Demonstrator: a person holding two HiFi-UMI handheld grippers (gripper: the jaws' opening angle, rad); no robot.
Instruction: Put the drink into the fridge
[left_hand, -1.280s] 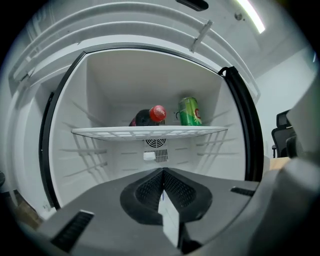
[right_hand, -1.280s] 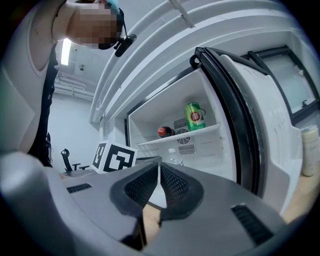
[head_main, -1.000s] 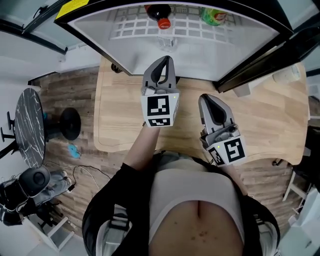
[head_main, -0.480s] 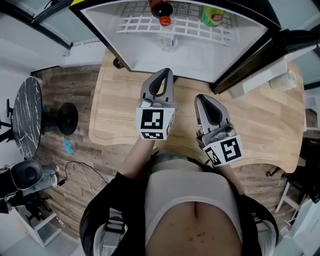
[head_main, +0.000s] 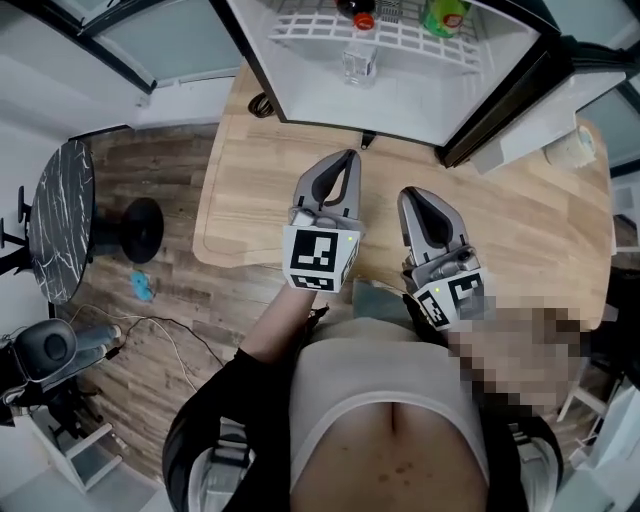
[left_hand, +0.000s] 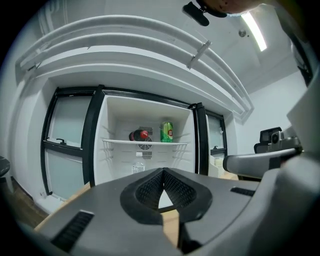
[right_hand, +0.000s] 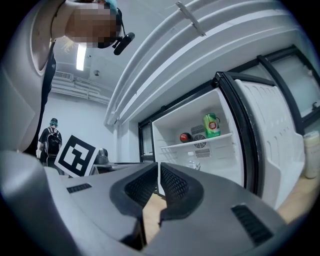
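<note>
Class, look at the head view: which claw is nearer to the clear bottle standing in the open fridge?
Left. The left claw points almost straight at the clear bottle; the right claw sits further back and off to its right.

Wooden table on plank floor; dark marbled round table beside a black stool.
</note>
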